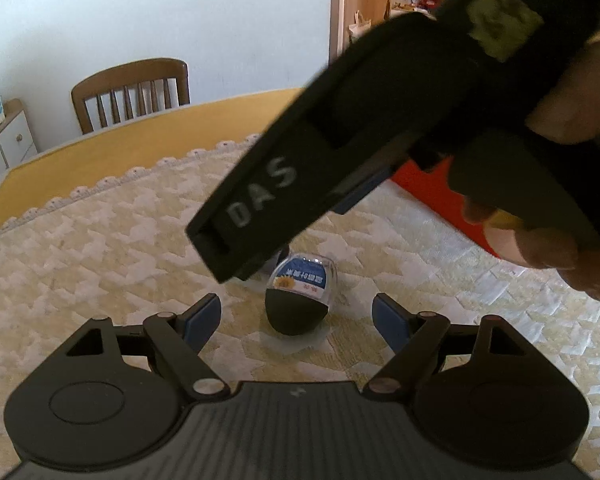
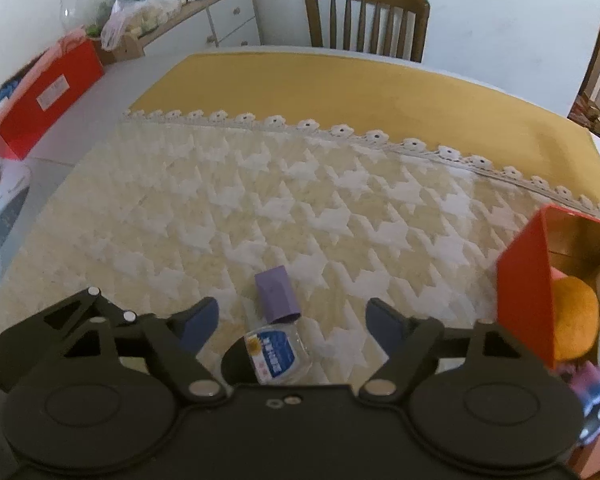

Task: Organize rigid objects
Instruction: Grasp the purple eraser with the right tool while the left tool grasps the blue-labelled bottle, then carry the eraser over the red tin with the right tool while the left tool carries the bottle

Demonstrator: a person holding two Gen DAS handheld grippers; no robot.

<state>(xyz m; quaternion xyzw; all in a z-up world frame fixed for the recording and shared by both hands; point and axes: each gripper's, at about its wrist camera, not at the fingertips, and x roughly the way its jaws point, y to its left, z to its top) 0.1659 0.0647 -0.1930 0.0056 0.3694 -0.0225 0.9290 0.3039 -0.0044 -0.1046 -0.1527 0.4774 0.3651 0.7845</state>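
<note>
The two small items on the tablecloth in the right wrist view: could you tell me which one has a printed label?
The clear bottle with the black cap, lying nearest the right gripper, carries a blue and white label; the purple box beyond it is plain.

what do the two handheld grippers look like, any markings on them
Both are matte black plastic with round pivot housings, silver rivets on the linkage arms and blue finger pads. The left gripper has a ribbed body. The right gripper carries white "DAS" lettering on its side and a yellowish tag.
</note>
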